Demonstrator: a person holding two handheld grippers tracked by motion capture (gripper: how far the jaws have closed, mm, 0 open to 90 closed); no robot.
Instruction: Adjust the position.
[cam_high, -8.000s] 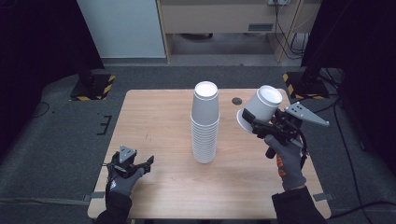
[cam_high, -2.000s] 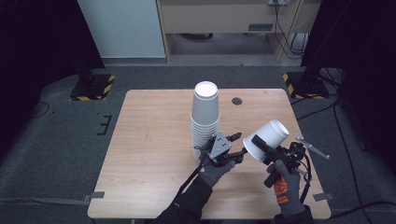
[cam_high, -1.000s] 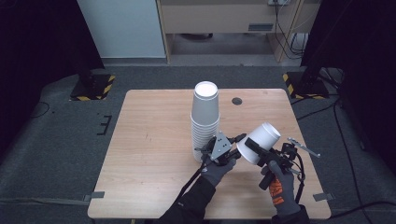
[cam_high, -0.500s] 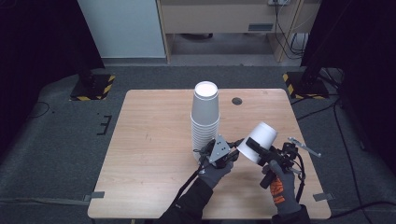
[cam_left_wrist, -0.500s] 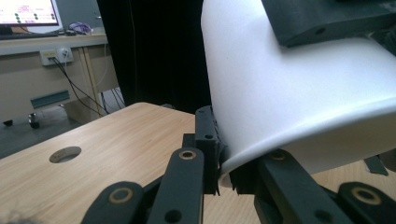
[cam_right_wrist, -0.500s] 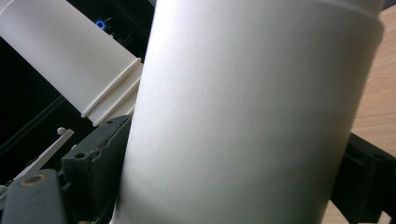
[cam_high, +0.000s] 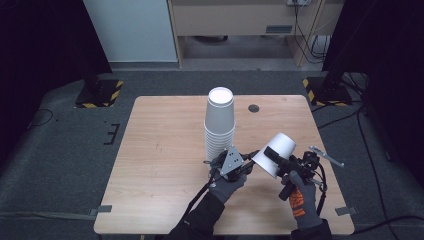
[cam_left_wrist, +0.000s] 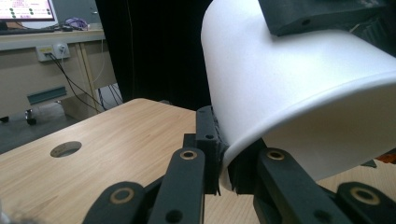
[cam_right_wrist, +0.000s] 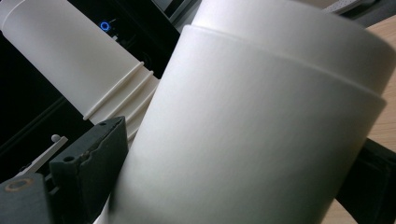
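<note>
On the table (cam_high: 165, 150), in the high view, a stack (cam_high: 219, 122) of white cups stands upside down just right of centre, its flat top toward 12 o'clock. A round hole (cam_high: 254, 108) sits in the tabletop at about 2 o'clock from the stack, near the far edge.

At about 6 o'clock from the stack, just beside its foot, the left gripper (cam_high: 248, 161) points toward 3 o'clock, borne by a gloved hand (cam_high: 226, 184) that comes in from the near edge. Its jaws have just been closing and now pinch the rim of a cup (cam_high: 274, 154). In the left gripper view the rim (cam_left_wrist: 227, 161) passes between the two black jaws, one on the outside of the wall and one inside the mouth, both pressed against it.

The cup lies tilted above the table's near right part, at about 5 o'clock from the stack, mouth toward 8 o'clock and bottom toward 2 o'clock.

The right gripper (cam_high: 272, 156), held in the other gloved hand (cam_high: 300, 197), reaches in from 4 o'clock and clamps the cup across its body. In the right gripper view the cup's wall (cam_right_wrist: 261, 140) sits between a jaw at the left and one at the right edge, both touching it, with the stack (cam_right_wrist: 74, 70) behind.
</note>
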